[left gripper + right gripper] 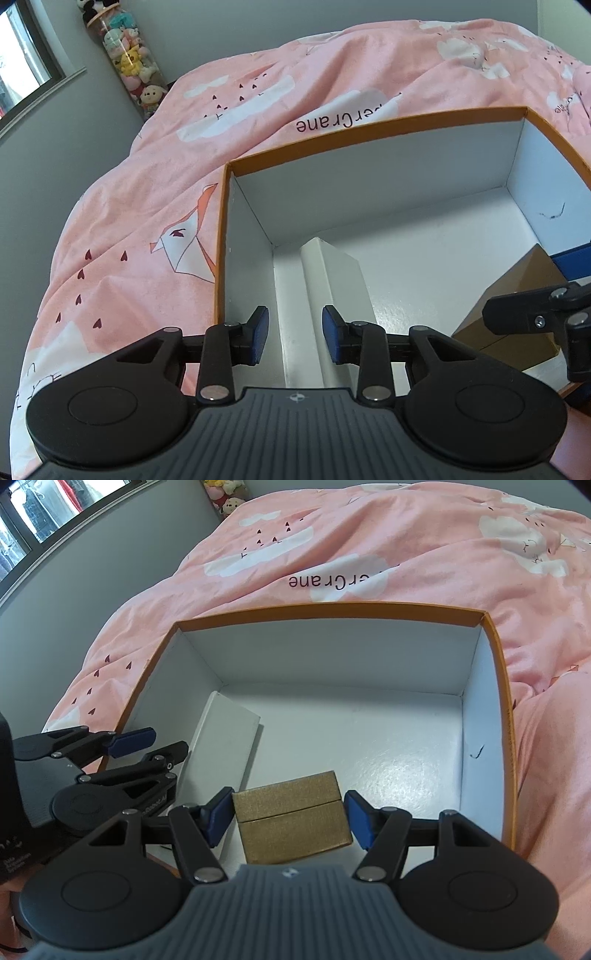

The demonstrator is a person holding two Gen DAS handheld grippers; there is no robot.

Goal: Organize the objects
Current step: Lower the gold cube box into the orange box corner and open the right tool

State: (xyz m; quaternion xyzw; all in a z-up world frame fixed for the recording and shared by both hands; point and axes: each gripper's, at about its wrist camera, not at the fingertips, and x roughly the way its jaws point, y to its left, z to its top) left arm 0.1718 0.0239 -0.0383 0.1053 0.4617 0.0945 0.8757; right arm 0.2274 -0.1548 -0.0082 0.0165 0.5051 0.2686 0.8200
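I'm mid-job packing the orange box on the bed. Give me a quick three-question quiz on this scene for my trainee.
1. True or false: the orange box sits on a wooden table.
2. What is between the jaws of the right gripper? A) a mug B) the gold box C) a book
3. Fill in: in the right wrist view, the white box lies by the orange box's ____ side.

Key: 1 false, it sits on the pink duvet; 2 B; 3 left.
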